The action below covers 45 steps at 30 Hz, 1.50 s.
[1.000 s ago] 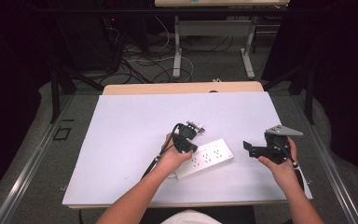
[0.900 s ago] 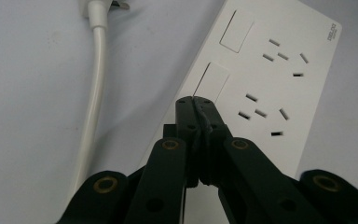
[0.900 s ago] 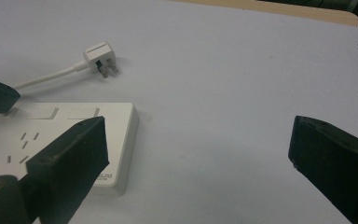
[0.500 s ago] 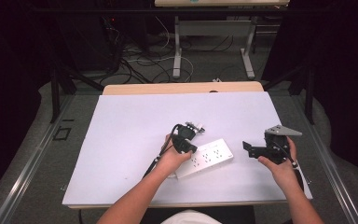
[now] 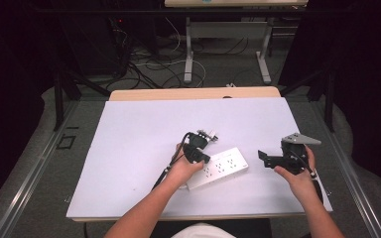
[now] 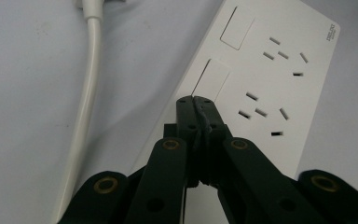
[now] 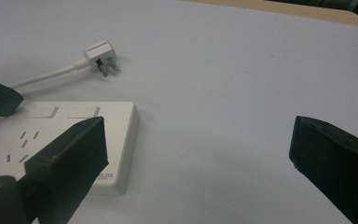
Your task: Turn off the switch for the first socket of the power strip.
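Observation:
A white power strip [image 5: 218, 168] lies on the white table, its sockets and rocker switches facing up [image 6: 261, 79] [image 7: 51, 135]. My left gripper [image 5: 202, 157] [image 6: 196, 103] is shut, its tips resting at the edge of a rocker switch [image 6: 210, 78] on the strip. A white plug [image 7: 100, 56] on a white cable [image 6: 85, 107] lies just beyond the strip, prongs bare. My right gripper [image 5: 264, 158] [image 7: 196, 149] stands open to the right of the strip, nothing between its jaws.
The white table top [image 5: 144, 129] has a wooden strip [image 5: 193, 93] along its far edge. Beyond it stand desk legs [image 5: 188, 49] and tangled cables [image 5: 139, 64] on the floor. Bare table lies to the left and behind the strip.

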Each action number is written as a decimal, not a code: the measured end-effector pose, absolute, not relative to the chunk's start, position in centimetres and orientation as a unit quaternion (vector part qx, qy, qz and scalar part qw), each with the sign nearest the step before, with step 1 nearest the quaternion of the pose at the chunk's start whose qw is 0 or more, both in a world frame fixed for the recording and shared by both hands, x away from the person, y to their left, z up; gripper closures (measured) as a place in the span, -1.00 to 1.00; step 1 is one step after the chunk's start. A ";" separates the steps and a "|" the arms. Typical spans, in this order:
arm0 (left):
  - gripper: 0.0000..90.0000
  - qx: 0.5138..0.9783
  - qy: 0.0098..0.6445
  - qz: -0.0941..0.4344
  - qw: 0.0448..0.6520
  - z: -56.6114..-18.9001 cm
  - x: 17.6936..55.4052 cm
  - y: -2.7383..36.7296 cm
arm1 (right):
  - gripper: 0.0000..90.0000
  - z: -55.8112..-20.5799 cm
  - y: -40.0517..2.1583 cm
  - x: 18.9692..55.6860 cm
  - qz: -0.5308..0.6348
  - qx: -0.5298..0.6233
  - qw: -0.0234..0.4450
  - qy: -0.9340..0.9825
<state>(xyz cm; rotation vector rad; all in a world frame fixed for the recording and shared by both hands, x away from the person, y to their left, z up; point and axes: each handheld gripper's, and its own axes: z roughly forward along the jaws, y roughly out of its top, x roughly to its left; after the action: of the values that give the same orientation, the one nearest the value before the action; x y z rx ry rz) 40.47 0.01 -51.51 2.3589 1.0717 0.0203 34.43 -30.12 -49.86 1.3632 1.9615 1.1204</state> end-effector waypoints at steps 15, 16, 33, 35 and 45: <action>1.00 0.877 0.398 0.020 0.269 -51.4 40.4 -0.1 | -0.92 -49.9 -30.1 34.5 0.412 0.499 0.252 0.719; 1.00 0.876 0.399 0.020 0.271 -51.2 40.3 -0.1 | -0.92 -49.9 -30.1 34.5 0.412 0.500 0.252 0.719; 1.00 0.874 0.396 0.021 0.281 -50.1 40.2 0.2 | -0.92 -49.9 -30.2 34.5 0.410 0.497 0.251 0.722; 1.00 0.874 0.396 0.021 0.282 -49.9 40.2 0.2 | -0.92 -49.9 -30.1 34.5 0.412 0.499 0.249 0.721; 1.00 0.871 0.397 0.021 0.288 -49.3 40.1 0.3 | -0.92 -49.9 -30.1 34.5 0.412 0.499 0.250 0.720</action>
<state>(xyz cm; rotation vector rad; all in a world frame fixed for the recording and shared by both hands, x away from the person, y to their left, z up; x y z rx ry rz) 40.11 0.26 -49.32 2.3264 1.0589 0.0571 34.48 -30.10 -49.95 1.3601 1.9610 1.1217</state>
